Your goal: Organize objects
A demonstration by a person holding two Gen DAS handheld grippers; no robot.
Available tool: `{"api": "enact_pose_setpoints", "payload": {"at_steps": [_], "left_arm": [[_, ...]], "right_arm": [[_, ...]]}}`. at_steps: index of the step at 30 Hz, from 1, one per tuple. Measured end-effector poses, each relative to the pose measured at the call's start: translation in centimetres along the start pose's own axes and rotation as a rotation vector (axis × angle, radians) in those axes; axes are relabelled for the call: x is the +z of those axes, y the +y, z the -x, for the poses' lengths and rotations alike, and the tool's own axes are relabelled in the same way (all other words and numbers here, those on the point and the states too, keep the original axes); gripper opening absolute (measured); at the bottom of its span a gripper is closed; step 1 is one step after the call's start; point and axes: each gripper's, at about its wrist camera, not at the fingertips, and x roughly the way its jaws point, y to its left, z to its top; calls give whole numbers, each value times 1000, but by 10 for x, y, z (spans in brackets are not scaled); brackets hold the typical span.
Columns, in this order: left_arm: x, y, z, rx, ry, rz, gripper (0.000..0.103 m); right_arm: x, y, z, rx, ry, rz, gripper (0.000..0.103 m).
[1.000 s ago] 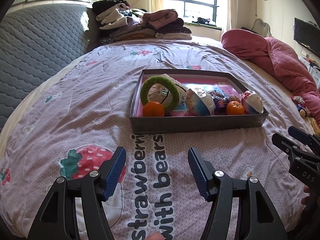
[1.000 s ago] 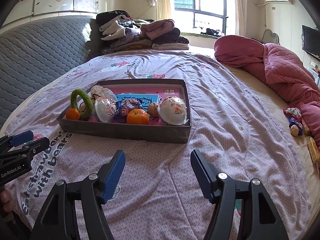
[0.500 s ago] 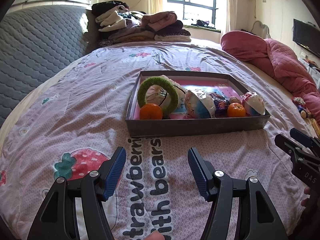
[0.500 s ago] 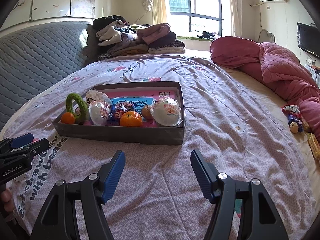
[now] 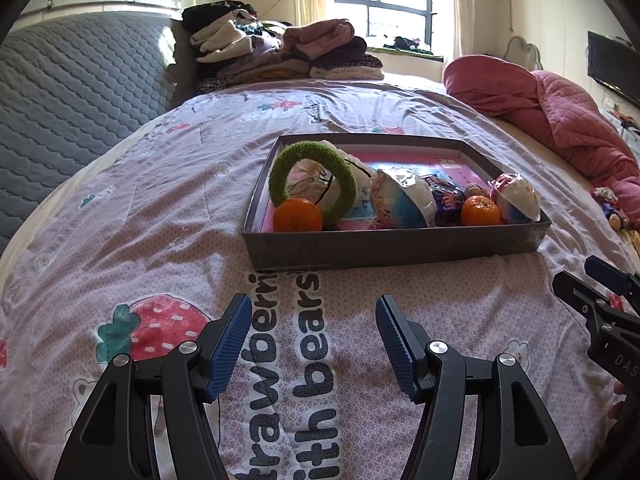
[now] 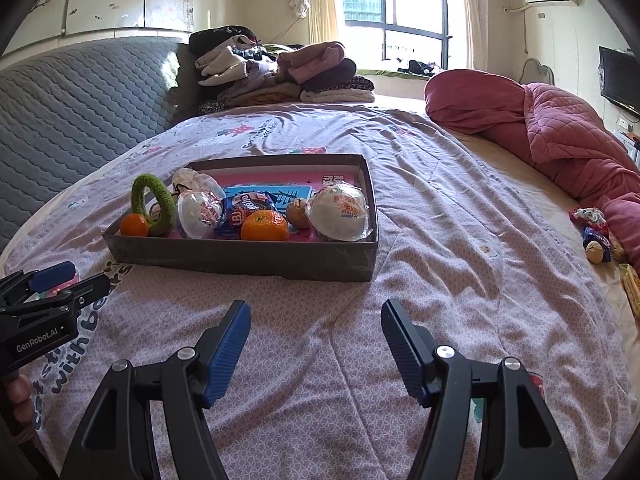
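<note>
nothing moved; tray (image 5: 392, 244) (full) ahead of left gripper (image 5: 312, 340), right gripper (image 6: 316, 344), both spread, empty.

One grey box (image 6: 256, 258) is seen on the bed (image 6: 440, 240). Inside the box, two oranges are counted: one (image 6: 264, 225) near the middle of the front wall, the other (image 6: 134, 225) at the left front corner. One green ring (image 6: 154, 200) stands just behind that corner orange. Two white wrapped buns are counted, one (image 6: 338, 212) at the right end of the box, one (image 6: 199, 214) beside the ring. One blue snack packet (image 6: 240, 210) and one small brown ball (image 6: 297, 213) lie between the buns.
</note>
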Motion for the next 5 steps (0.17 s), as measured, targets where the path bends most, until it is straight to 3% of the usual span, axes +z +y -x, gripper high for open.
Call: {"api": "enact_pose_setpoints", "payload": {"at_steps": [5], "left_arm": [[0,3,-1,-12,0,11,66]], "right_arm": [[-1,1,-3,0,7,-2,67]]}}
